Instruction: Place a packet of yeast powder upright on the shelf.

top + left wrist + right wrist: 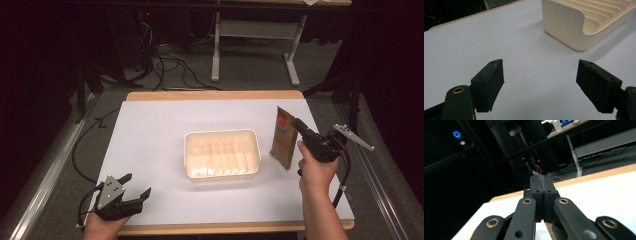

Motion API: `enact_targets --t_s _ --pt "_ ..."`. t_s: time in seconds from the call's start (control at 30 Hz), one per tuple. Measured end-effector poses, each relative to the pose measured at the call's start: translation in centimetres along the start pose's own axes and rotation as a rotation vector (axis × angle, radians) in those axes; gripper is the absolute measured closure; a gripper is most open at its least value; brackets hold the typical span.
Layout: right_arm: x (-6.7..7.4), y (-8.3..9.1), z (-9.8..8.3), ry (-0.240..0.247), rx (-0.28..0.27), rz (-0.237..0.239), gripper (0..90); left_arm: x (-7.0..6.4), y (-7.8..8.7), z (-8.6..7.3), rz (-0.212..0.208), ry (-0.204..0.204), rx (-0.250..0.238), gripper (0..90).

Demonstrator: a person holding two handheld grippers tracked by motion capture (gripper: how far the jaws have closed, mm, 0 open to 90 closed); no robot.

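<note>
A cream ribbed tray sits in the middle of the white mat, and its corner appears at the top right of the left gripper view. A brown packet with a red mark hangs upright just right of the tray. My right gripper is shut on its upper edge. In the right gripper view the jaws are pressed together, with a brown sliver of the packet poking out above them. My left gripper stays open and empty near the mat's front left corner, its pads wide apart above the bare mat.
The white mat covers a wooden table whose edge shows at the back. Beyond it stand a grey table frame, floor cables and dark stands at both sides.
</note>
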State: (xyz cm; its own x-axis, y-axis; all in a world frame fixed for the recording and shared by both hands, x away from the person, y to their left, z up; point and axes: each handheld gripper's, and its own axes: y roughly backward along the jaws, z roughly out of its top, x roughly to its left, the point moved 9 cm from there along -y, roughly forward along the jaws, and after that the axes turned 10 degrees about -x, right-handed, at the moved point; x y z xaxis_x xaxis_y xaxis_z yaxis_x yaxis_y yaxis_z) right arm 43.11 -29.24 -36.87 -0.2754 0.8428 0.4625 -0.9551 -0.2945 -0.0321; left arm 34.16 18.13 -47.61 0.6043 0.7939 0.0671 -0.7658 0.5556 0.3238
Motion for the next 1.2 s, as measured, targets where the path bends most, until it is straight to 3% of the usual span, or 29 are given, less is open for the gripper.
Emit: enact_targets --t_s 0.13,0.77,0.93,1.2 --pt "1.1 0.0 0.4 0.006 -0.008 0.018 90.0 0.0 0.0 0.0 0.000 0.002 -0.001 22.5" --pt "9.8 0.8 4.7 0.067 -0.108 0.117 90.0 -0.2 0.1 0.1 -0.014 -0.001 -0.005 22.6" --pt "11.0 0.2 4.3 0.057 -0.105 0.128 90.0 -0.2 0.1 0.2 -0.016 -0.003 -0.006 22.5" --pt "12.9 -1.4 2.1 0.053 -0.075 0.134 90.0 -0.2 0.1 0.2 -0.018 -0.011 -0.004 22.6"
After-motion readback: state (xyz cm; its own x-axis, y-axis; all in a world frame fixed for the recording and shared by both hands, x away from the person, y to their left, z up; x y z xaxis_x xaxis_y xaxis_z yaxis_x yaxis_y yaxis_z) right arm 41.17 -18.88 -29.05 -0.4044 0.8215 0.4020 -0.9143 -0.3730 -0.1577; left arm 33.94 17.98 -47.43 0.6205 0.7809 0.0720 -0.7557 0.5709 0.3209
